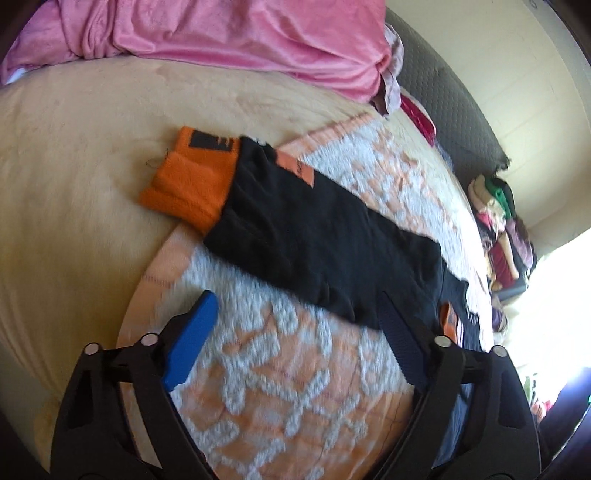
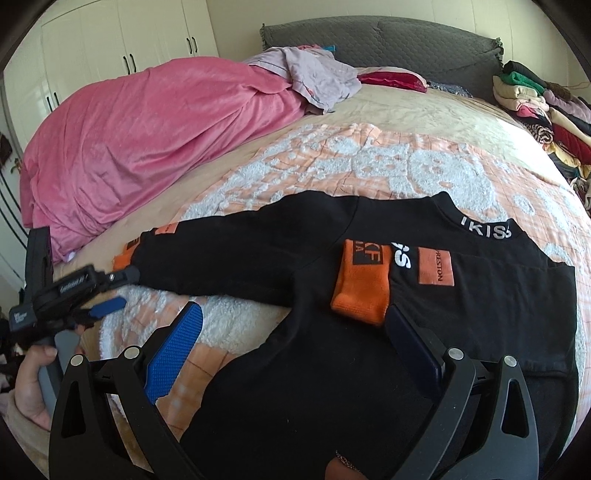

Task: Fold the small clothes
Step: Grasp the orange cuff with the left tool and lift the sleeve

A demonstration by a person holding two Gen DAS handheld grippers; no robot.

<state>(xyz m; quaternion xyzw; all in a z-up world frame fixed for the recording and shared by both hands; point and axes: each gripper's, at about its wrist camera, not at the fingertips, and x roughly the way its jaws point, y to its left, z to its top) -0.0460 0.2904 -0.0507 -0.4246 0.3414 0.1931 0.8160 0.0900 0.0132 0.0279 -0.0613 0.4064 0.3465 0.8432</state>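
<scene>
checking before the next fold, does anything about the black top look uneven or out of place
One sleeve is folded across the chest, but the other sleeve is stretched out straight, its orange cuff off the patterned blanket. No damage shows.

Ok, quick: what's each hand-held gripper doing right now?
Left hand-held gripper: open, holding nothing.
Right hand-held gripper: open, over the black sweater.

Black sweatshirt [image 2: 303, 354] here, soft matt knit cloth, its cuff [image 2: 360, 284] a ribbed orange knit and the patch [image 2: 436, 266] a smooth orange fabric label. Under it a towel [image 2: 369, 162], rough looped terry in peach and white. The pink blanket [image 2: 129, 147] looks velvety with a faint sheen. Right gripper [image 2: 295, 343]: matt black plastic, shiny metal pins, finger pads [image 2: 173, 350] a knurled blue rubbery finish. Wardrobe doors [image 2: 122, 33] smooth, glossy cream.
</scene>
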